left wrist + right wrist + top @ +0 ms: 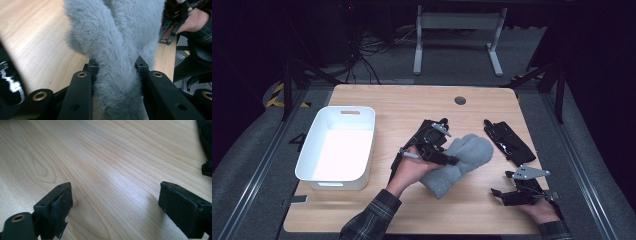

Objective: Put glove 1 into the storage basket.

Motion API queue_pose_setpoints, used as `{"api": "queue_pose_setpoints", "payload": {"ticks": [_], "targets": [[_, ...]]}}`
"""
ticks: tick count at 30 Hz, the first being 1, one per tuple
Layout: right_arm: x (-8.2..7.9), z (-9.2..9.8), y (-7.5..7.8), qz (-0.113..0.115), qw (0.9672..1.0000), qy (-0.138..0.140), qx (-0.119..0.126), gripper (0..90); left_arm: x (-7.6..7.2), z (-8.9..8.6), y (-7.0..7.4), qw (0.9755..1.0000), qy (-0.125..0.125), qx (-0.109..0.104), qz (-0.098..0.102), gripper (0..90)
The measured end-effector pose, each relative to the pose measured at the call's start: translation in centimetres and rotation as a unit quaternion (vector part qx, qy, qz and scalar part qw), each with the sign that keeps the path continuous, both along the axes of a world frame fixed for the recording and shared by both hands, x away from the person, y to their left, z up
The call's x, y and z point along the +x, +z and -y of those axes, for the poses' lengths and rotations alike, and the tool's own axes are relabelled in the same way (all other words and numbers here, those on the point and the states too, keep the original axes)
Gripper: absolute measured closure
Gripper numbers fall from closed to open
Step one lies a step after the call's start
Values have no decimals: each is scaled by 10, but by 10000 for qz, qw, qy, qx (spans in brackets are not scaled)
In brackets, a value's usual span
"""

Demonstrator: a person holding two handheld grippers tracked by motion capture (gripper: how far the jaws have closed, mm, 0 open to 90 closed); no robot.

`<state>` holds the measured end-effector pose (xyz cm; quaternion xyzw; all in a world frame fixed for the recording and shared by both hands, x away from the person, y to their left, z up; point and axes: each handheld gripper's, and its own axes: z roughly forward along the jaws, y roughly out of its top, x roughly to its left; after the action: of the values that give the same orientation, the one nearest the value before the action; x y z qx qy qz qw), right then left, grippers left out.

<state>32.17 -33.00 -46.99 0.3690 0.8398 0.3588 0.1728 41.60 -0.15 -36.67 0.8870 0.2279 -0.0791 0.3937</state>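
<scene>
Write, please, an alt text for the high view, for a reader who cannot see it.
The left tongs grip a fluffy grey fabric mitten at the middle of a light wooden table. A white plastic bin stands left; a black glove lies right, above the open right tongs.

Grey fuzzy mitten [464, 159]; white bin [337, 147]; black glove [509, 142].

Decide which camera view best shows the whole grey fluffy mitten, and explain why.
The high view: the grey mitten appears whole there, thumb included, clamped by the left gripper. The left gripper view gives a close-up of its fur squeezed between the jaws. The right gripper view looks at the table.
</scene>
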Motion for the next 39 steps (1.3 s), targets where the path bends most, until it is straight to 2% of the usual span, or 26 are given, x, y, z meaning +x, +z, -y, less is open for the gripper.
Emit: {"api": "queue_pose_setpoints", "payload": {"ticks": [13, 22, 30, 39], "targets": [[0, 0, 0, 1, 10000, 5, -1, 124, 5, -30, 24, 9995, 263, 84, 175, 693], [0, 0, 0, -4, 10000, 21, -18, 112, 9, -58, 41, 9980, 545, 117, 313, 691], [0, -1, 0, -8, 10000, 30, -21, 107, 13, -95, 58, 9951, 890, 115, 421, 691], [0, -1, 0, -8, 10000, 31, -21, 107, 13, -140, 72, 9900, 1317, 134, 484, 691]]}}
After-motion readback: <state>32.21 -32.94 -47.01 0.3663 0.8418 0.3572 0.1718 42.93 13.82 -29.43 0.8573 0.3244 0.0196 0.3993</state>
